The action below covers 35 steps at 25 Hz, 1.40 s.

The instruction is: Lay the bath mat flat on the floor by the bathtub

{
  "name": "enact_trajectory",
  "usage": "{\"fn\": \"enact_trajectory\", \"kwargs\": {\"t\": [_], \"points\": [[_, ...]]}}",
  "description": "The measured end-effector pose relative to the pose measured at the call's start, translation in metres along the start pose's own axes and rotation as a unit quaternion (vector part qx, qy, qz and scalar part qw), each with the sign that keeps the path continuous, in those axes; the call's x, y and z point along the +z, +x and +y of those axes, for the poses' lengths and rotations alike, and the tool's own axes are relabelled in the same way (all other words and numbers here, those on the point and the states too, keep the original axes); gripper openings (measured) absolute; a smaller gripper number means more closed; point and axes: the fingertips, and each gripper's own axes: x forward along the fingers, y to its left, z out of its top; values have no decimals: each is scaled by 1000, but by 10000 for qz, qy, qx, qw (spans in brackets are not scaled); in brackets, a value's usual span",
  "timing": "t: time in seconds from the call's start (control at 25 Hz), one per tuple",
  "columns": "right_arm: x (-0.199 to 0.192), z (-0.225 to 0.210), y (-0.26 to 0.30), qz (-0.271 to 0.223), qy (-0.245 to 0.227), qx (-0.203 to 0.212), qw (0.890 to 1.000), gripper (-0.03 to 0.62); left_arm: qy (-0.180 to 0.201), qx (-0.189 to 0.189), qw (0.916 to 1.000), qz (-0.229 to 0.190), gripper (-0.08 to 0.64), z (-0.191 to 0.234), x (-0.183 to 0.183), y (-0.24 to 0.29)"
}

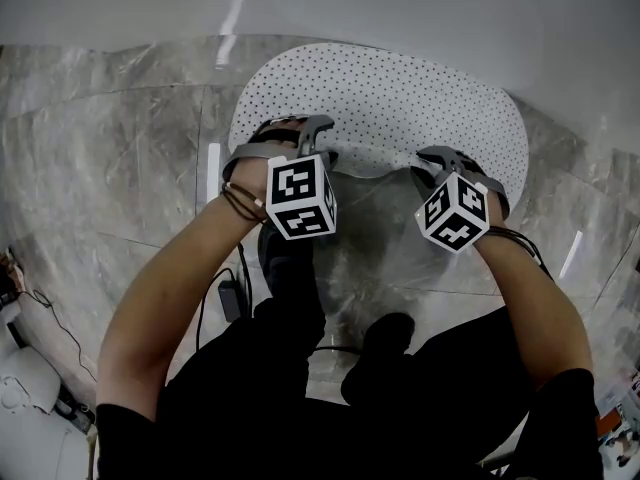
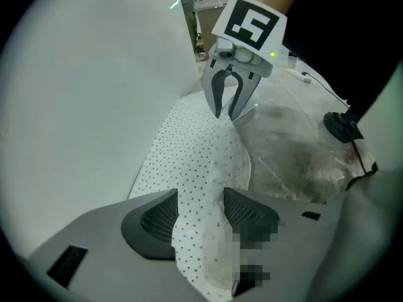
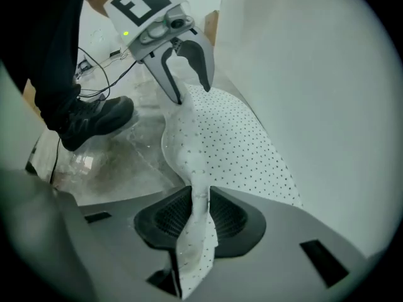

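**Spotter:** What's closest to you on the head view?

**Operator:** I see 2 black shoes (image 1: 290, 258) on the grey marble floor (image 1: 120, 138). 1 dark cable with its adapter (image 1: 230, 298) lies just beside the left one. Above them are my 2 forearms and the 2 marker cubes, 1 per gripper.

**Spotter:** And the left gripper (image 1: 300, 133)?

**Operator:** In its own view its 2 pads stand spread. 1 broad fold of the bath mat (image 1: 400, 98) lies between them, and I can't see them squeezing it. The right gripper view shows those jaws apart too, with 1 finger at the mat's edge.

**Spotter:** The right gripper (image 1: 440, 163)?

**Operator:** It's pinching. In its own view the 2 pads are pressed onto 1 narrow, bunched strip of the mat's near edge.

**Spotter:** Where does the mat sit?

**Operator:** There's 1 mat, white with small dark dots, on the floor just beyond both grippers. Its far side lies flat against the bathtub (image 1: 350, 8). Its near edge is lifted and rumpled at the 2 grippers. 1 clear plastic sheet (image 2: 296, 150) lies on the floor on my side of it.

**Spotter:** Beyond that?

**Operator:** Only the 1 white tub wall.
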Motion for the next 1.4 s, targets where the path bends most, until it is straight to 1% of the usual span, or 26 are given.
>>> {"fn": "enact_trajectory", "kwargs": {"t": [0.04, 0.12, 0.2, 0.24, 0.36, 0.48, 0.6, 0.68, 0.8, 0.92, 1.04, 1.2, 1.24, 1.32, 1.4], "points": [[-2, -2, 1, -20, 163, 43, 9999, 101, 26, 3, 10000, -43, 242, -2, 2, -2], [-3, -8, 3, -89, 634, 145, 9978, 101, 79, -36, 9999, -118, 241, -10, 6, -4], [-1, -19, 4, -195, 1120, 194, 9933, 103, 151, -74, 9997, -183, 242, -17, 9, -7], [-1, -25, 5, -243, 1279, 159, 9914, 103, 181, -83, 9996, -222, 241, -19, 10, -8], [-3, -40, 9, -291, 1422, -100, 9894, 103, 176, -54, 9992, -353, 241, -21, 16, -15], [-3, -53, 9, -292, 1422, -300, 9890, 103, -53, -93, 9989, -463, 242, -21, 21, -25], [-5, -63, 11, -292, 1589, -360, 9862, 103, -328, -233, 9981, -465, 244, -26, 21, -27], [-6, -64, 15, -292, 1692, -323, 9846, 103, -343, -134, 9988, -330, 245, -26, 13, -23], [-7, -57, 22, -287, 1683, -259, 9850, 106, -223, 242, 9994, -112, 245, -19, -1, -17], [-6, -50, 22, -275, 1589, -213, 9867, 109, -74, 587, 9982, -8, 250, -9, -6, -17], [-4, -45, 16, -331, 1549, -116, 9873, 110, 15, 747, 9972, 38, 250, -3, -3, -16], [0, -26, 14, -433, 1317, 245, 9900, 114, 235, 990, 9947, 148, 253, 8, -7, -11], [0, -21, 14, -439, 1222, 312, 9910, 115, 293, 992, 9944, 200, 253, 10, -10, -8], [2, -15, 11, -440, 1025, 380, 9930, 115, 379, 861, 9950, 332, 253, 8, -17, -2], [3, -11, 8, -469, 961, 450, 9932, 115, 452, 716, 9955, 430, 245, 3, -25, 4]]}}
